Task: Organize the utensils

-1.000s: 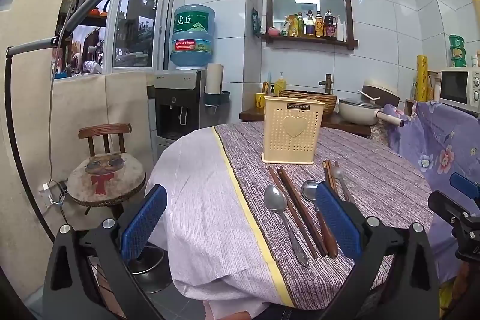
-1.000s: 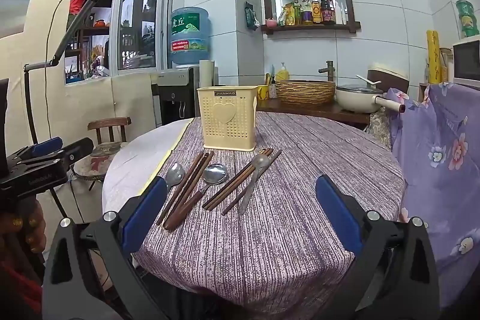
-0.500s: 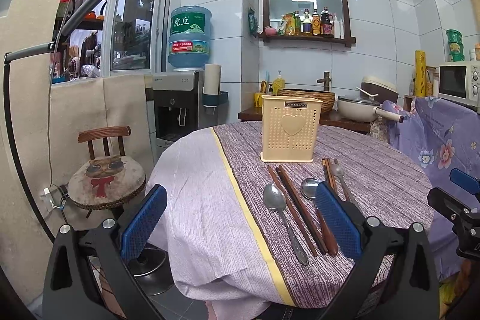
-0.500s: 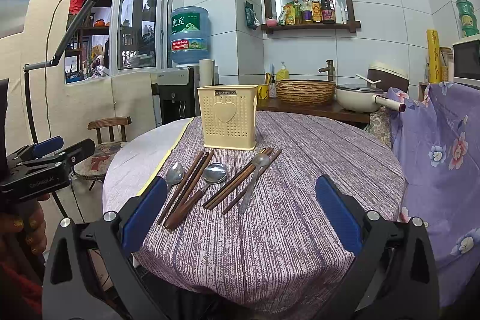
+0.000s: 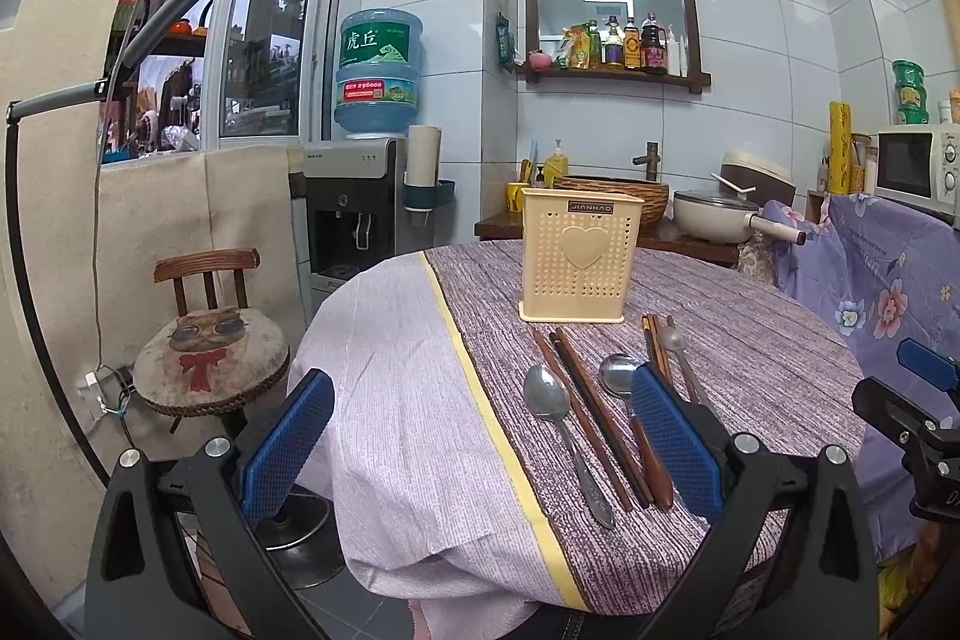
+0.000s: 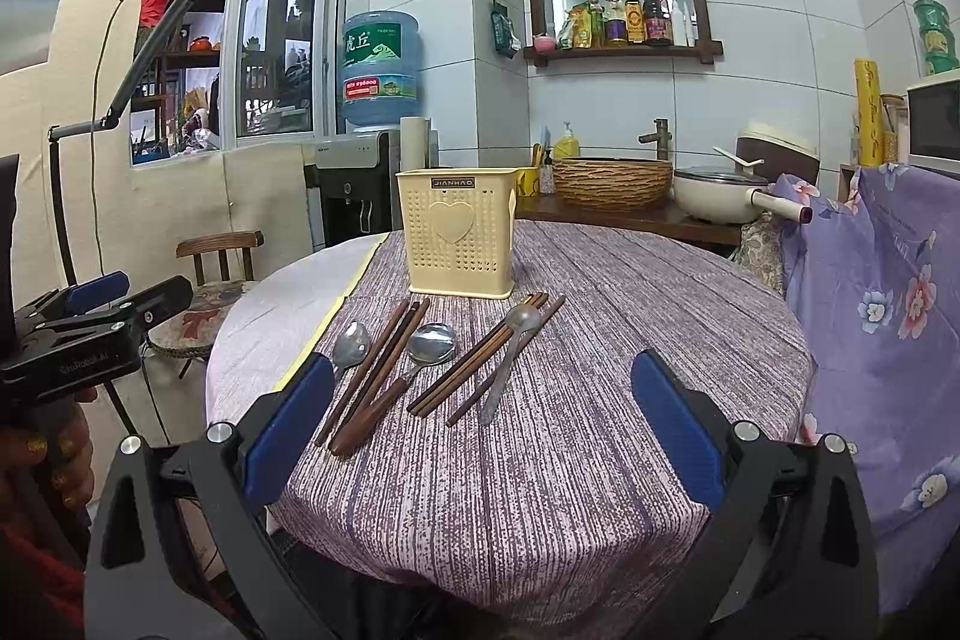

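Observation:
A cream perforated utensil holder (image 6: 461, 232) with a heart stands upright on the round table; it also shows in the left wrist view (image 5: 579, 261). In front of it lie a steel spoon (image 6: 350, 343), dark chopsticks (image 6: 384, 361), a wooden-handled spoon (image 6: 420, 358), more chopsticks (image 6: 480, 355) and a small steel spoon (image 6: 510, 349). The left wrist view shows the steel spoon (image 5: 555, 415) and chopsticks (image 5: 591, 409). My right gripper (image 6: 480, 427) is open and empty, short of the utensils. My left gripper (image 5: 483, 445) is open and empty at the table's left near edge.
The table has a purple striped cloth (image 6: 600, 340) over a pale cloth (image 5: 390, 370). A chair with a cat cushion (image 5: 210, 346) stands left. A water dispenser (image 5: 354, 196), a counter with a woven basket (image 6: 612, 181) and pot (image 6: 720, 199) are behind. Purple floral fabric (image 6: 888, 310) hangs right.
Both grippers stay open. The left view has shifted only slightly; the right gripper and the utensils have not visibly moved.

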A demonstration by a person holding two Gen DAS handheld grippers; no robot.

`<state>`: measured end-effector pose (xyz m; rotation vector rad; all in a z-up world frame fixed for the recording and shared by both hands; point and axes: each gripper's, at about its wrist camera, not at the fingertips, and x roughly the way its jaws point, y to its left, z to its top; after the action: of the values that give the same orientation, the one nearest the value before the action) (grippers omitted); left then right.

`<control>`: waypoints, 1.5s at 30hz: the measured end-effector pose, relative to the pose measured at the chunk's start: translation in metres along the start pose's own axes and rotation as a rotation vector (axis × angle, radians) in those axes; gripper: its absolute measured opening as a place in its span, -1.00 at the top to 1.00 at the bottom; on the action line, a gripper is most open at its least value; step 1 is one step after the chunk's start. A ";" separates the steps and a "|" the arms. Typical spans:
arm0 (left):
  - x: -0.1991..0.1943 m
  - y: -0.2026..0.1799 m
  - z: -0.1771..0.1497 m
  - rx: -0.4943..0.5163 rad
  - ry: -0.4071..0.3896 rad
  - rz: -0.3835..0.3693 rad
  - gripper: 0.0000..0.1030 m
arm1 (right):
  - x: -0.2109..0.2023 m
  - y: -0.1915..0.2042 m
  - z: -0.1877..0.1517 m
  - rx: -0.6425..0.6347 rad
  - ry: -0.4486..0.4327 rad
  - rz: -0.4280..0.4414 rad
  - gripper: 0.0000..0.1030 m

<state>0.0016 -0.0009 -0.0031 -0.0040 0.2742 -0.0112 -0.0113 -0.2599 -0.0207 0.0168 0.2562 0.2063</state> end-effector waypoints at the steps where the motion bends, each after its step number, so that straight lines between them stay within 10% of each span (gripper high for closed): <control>1: 0.000 0.000 0.000 -0.001 0.000 0.000 -0.90 | 0.000 0.000 -0.001 0.000 0.000 0.000 -0.91; 45: 0.000 -0.002 0.000 0.000 0.004 0.000 -0.90 | 0.003 0.000 -0.002 0.000 0.010 0.003 -0.90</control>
<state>0.0018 -0.0027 -0.0034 -0.0038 0.2778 -0.0112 -0.0092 -0.2596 -0.0231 0.0163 0.2664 0.2095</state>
